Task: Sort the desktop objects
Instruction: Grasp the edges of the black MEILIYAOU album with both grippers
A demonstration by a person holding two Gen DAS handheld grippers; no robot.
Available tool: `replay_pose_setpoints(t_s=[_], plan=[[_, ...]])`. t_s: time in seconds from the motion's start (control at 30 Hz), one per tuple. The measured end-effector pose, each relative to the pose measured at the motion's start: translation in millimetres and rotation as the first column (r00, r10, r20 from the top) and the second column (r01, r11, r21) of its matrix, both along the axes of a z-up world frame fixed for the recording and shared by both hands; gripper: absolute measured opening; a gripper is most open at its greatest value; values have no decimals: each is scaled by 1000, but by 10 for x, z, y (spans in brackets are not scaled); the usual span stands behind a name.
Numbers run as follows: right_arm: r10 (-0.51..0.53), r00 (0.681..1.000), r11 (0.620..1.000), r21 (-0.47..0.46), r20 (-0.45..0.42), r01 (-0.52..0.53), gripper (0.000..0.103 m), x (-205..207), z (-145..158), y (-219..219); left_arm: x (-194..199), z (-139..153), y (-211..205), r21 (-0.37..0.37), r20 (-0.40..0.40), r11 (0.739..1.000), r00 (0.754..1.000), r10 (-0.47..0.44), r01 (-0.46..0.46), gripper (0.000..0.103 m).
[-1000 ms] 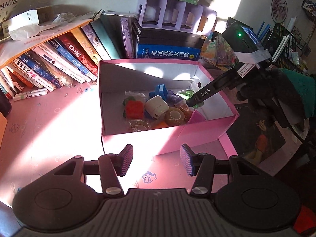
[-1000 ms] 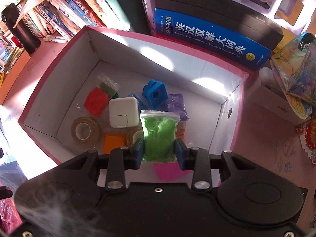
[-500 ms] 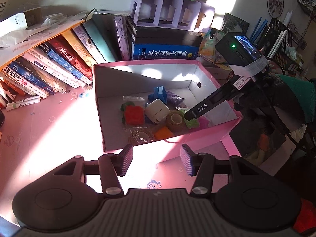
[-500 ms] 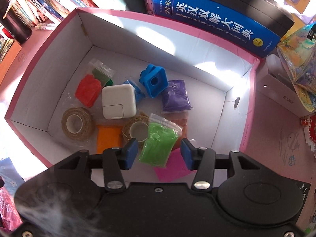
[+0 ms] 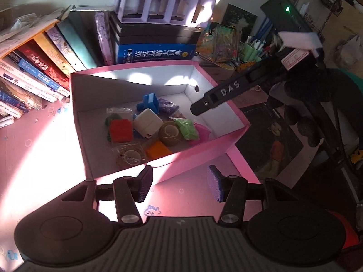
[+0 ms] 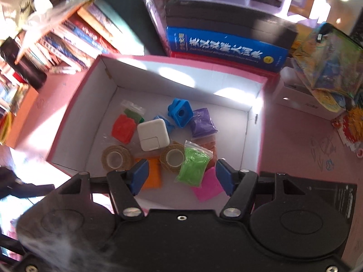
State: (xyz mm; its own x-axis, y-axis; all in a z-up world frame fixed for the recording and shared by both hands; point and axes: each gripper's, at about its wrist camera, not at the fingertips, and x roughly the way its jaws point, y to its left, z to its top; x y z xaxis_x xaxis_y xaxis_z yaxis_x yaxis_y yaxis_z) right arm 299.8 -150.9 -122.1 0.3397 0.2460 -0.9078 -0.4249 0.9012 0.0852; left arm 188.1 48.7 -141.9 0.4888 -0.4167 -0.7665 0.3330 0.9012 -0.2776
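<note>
Your right gripper (image 6: 181, 176) hangs above the near edge of the pink cardboard box with white inside walls (image 6: 74, 117), its blue-padded jaws spread wide and holding nothing. The small clear bag of green putty (image 6: 192, 166) lies flat on the box floor, apart from both pads, resting partly on a flat pink square (image 6: 207, 187) and touching a roll of brown woven tape (image 6: 173, 157). Around it in the same box sit a white square charger block (image 6: 153, 134), a red putty bag (image 6: 123, 129), a purple putty bag (image 6: 203, 123), a blue plastic block with a hole (image 6: 180, 113), an orange piece (image 6: 153, 176) and a second brown tape roll (image 6: 115, 158). Your left gripper (image 5: 179, 187) hovers over the pink desk mat (image 5: 34, 158) just outside the box's near wall, jaws wide, empty. Behind the box stands a thick blue dictionary (image 5: 154, 53).
</note>
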Motion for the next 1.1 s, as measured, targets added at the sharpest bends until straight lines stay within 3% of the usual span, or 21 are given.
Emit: replay_pose_setpoints(t_s=[0.1,0.17,0.47,0.5,0.7,0.8,0.97,1.1], plan=[[-42,999,998,47,31,40,73,-150,204,-212,5,-57,-172,-23,-17,999,999,-32,32,53],[-71,996,995,68,47,68,73,-255,306,-394,13,-98,-309,-34,-29,998,998,-49,48,65],[-216,976,973,95,42,211,84,-634,375,-1463,41,-304,-947,-86,-90,991,990,-107,100,66],[-227,973,970,97,41,223,90,-652,344,-1600,36,-345,-1035,-93,-105,992,989,-100,90,66],[-286,958,955,68,-30,287,93,-645,-51,-2447,34,-594,-1540,-90,-138,996,990,-29,17,67],[-290,956,956,39,-45,292,93,-615,-284,-2810,73,-762,-1770,-54,-147,998,989,24,-32,67],[-276,959,961,3,-63,277,93,-487,-653,-3257,133,-982,-2003,-25,-173,993,979,112,-118,67],[-282,957,958,33,-68,285,93,-397,-795,-3504,149,-1037,-2066,-13,-168,986,973,161,-165,67]])
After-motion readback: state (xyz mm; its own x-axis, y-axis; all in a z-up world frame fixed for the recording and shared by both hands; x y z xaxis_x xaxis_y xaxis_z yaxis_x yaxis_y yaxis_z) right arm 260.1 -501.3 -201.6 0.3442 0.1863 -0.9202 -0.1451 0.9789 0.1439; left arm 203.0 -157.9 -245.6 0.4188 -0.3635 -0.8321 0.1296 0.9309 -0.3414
